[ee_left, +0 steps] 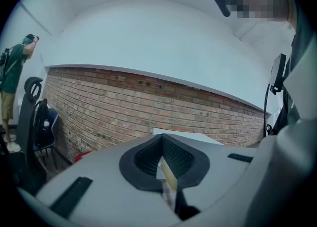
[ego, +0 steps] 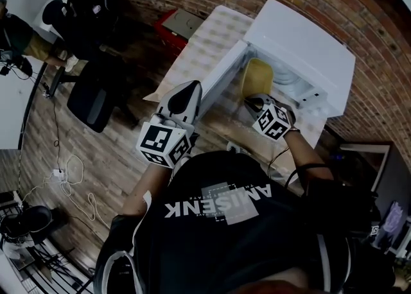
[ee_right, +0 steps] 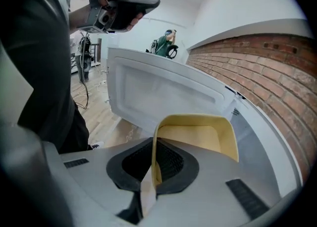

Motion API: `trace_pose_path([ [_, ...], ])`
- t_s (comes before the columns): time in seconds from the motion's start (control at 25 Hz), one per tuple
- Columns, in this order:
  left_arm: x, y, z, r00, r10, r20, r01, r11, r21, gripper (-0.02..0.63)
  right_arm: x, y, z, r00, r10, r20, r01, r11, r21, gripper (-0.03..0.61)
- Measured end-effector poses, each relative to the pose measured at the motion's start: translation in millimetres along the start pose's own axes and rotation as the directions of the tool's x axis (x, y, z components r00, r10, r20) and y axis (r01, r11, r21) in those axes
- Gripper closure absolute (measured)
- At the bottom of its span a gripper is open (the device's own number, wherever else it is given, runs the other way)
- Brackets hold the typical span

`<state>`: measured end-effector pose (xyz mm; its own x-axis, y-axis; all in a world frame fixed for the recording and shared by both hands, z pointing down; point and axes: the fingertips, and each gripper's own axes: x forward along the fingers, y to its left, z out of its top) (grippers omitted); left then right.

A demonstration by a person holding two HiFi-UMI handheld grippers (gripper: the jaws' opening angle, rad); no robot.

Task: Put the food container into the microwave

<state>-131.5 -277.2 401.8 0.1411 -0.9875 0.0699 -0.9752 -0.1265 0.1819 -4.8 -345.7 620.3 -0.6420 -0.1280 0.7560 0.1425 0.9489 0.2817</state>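
The white microwave [ego: 308, 42] stands on a table with its door [ego: 221, 77] swung open to the left. A yellow food container [ego: 257, 76] hangs at the mouth of the microwave's cavity, tilted. My right gripper [ego: 255, 101] is shut on the container's near wall. In the right gripper view the container [ee_right: 198, 134] rises from between the pads of the right gripper [ee_right: 154, 144], with the open door [ee_right: 158, 92] behind it. My left gripper [ego: 183, 94] is held up left of the door, touching nothing. In its own view the left gripper [ee_left: 162, 141] has its pads together and empty.
The table [ego: 212, 36] has a pale checked cover. A red box [ego: 176, 26] sits beyond its far left corner. An office chair [ego: 96, 94] stands on the wood floor to the left. A person [ego: 16, 39] is at the far left. A brick wall [ee_left: 148, 107] runs behind.
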Motion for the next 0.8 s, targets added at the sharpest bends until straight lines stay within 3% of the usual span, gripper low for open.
trace_pose_path([
  [0.8,48.3,-22.6,-3.1,1.000,0.005,-0.004,-0.005,1.000,-0.014,0.602,20.3,-92.1,-73.4,0.987,-0.105,-0.121,0.118,0.987,0.107,0.534],
])
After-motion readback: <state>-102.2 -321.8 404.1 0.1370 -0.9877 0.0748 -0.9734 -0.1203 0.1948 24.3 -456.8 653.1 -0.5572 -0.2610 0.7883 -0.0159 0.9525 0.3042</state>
